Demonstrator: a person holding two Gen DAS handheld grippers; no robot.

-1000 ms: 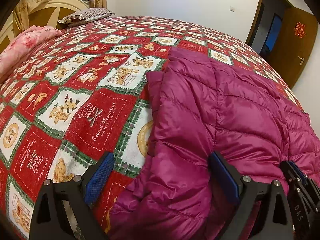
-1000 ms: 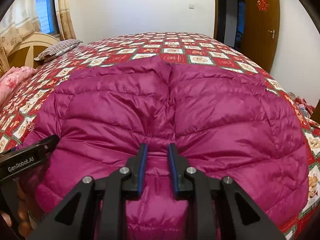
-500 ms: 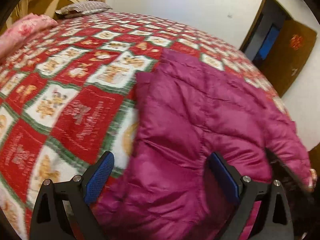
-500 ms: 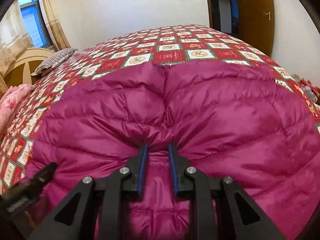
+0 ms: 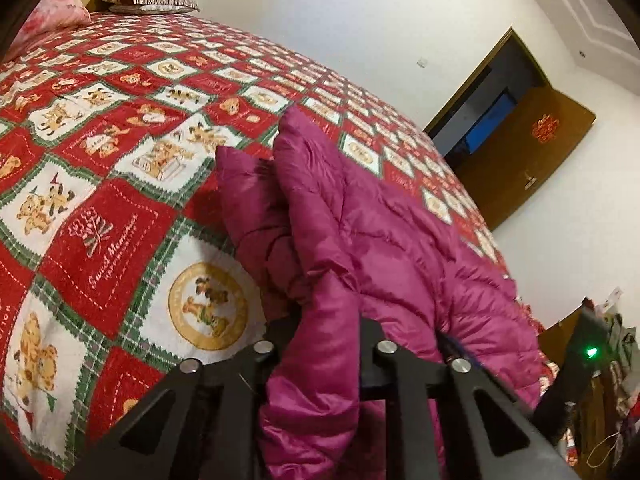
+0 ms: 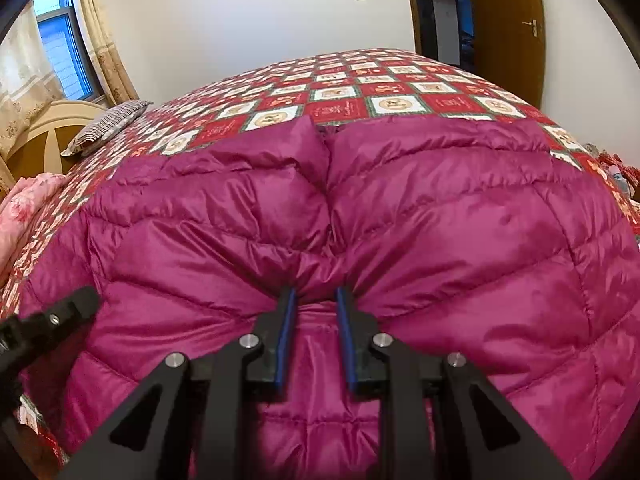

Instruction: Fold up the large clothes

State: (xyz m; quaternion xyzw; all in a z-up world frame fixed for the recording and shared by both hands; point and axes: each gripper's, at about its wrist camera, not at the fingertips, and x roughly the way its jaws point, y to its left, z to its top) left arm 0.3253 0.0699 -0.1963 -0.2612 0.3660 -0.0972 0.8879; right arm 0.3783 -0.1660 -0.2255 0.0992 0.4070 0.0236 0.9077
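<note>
Now both grippers' jaws clench the magenta puffer jacket (image 6: 440,220), the left gripper (image 5: 328,336) having just closed.

I count one magenta puffer jacket (image 6: 400,220), one striped pillow (image 6: 108,124), one pink blanket (image 6: 20,216), two grippers, one door (image 6: 504,20).

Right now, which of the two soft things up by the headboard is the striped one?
The flat pillow lying against the cream headboard is striped, grey and white. The other, a bunched pink floral quilt nearer the camera, has no stripes.
</note>
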